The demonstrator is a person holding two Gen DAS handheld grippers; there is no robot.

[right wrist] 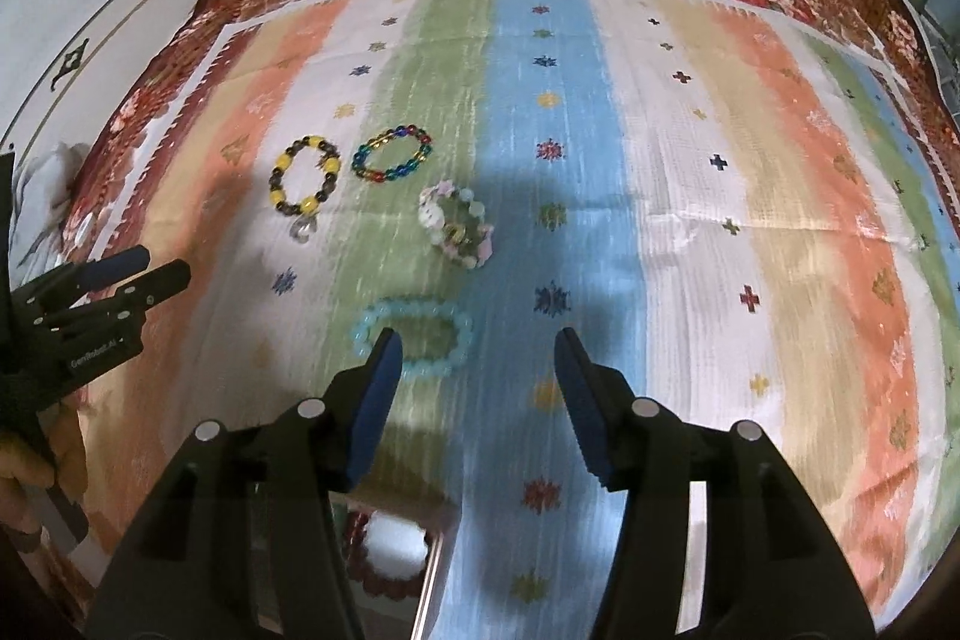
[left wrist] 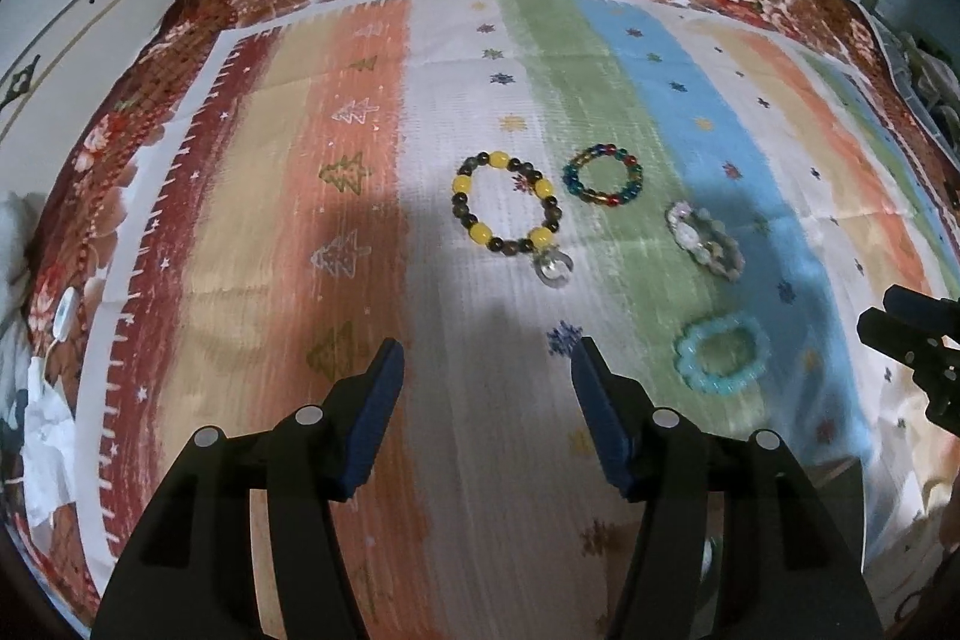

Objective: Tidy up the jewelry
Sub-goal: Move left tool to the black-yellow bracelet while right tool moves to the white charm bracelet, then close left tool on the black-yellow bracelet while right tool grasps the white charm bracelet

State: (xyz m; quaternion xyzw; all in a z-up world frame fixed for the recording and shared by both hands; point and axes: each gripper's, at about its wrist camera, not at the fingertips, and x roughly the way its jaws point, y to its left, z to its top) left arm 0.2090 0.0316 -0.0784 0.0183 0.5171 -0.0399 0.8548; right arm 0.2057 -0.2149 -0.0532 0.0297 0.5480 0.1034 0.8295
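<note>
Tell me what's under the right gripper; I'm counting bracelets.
Below the right gripper sits a box holding a dark red bracelet around white padding; the fingers hide the rest.

Two wrist fisheyes, steeply downward over the striped cloth (left wrist: 456, 58), both sharing the bracelets (right wrist: 305, 184).

Your two fisheye views bend the striped cloth (left wrist: 420, 58) at dark, vignetted edges; dim indoor light throws soft grey shadows across its centre, and motion blur smears the turquoise bracelet (right wrist: 414, 334) nearest you.
</note>
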